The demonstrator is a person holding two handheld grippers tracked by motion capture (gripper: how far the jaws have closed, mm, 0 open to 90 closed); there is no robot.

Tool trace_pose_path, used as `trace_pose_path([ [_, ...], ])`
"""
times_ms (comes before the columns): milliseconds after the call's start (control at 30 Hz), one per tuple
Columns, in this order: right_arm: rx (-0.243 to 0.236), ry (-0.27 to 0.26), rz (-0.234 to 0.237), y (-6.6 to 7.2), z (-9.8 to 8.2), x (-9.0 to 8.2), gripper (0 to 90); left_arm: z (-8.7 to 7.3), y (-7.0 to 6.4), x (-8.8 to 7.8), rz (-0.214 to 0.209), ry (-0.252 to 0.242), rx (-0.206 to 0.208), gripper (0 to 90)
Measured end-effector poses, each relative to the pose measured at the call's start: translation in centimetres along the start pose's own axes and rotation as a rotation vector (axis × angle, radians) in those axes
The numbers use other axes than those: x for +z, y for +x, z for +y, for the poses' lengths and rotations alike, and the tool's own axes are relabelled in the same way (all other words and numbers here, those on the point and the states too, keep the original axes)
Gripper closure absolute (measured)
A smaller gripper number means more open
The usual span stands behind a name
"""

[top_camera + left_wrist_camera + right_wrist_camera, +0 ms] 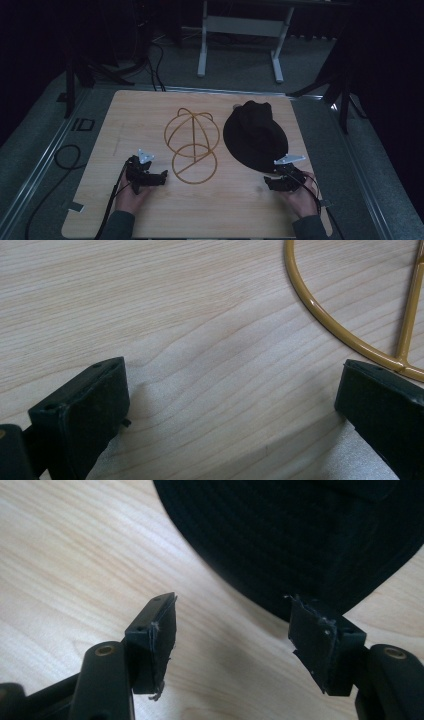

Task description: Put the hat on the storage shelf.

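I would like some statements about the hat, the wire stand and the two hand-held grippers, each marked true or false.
1. The black hat lies on the wooden table. True.
2. The hat sits on the gold wire stand. False: it lies beside the stand, to its right in the high view.
3. The right hand-held gripper is open, just before the hat's brim. True.
4. The left hand-held gripper grips the stand. False: its jaws are open over bare wood, next to the base ring.
5. The stand is silver. False: it is gold.
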State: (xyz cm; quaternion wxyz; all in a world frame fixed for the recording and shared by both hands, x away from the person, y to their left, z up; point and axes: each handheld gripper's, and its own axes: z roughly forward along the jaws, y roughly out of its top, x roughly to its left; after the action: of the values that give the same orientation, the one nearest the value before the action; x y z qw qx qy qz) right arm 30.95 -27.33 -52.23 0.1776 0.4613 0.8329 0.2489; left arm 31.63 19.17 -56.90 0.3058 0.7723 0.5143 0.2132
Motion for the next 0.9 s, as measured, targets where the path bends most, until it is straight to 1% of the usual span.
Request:
trace_pose_path([
  [233,0.019,-0.016,-0.027,-0.8,0.7,-0.3,33.8,0.0,0.0,0.0,0.0,0.0,0.001,1.3],
  [600,0.013,-0.008,-0.049,-1.7,2.0,-0.3,32.7,0.0,0.0,0.0,0.0,0.001,0.001,1.3],
  [633,0.012,-0.005,-0.057,-1.9,2.2,-0.2,32.5,0.0,0.0,0.0,0.0,0.001,0.001,1.3],
  [900,0.009,0.003,-0.057,-2.5,3.0,-0.1,32.4,0.0,0.0,0.0,0.0,0.003,0.003,1.3],
])
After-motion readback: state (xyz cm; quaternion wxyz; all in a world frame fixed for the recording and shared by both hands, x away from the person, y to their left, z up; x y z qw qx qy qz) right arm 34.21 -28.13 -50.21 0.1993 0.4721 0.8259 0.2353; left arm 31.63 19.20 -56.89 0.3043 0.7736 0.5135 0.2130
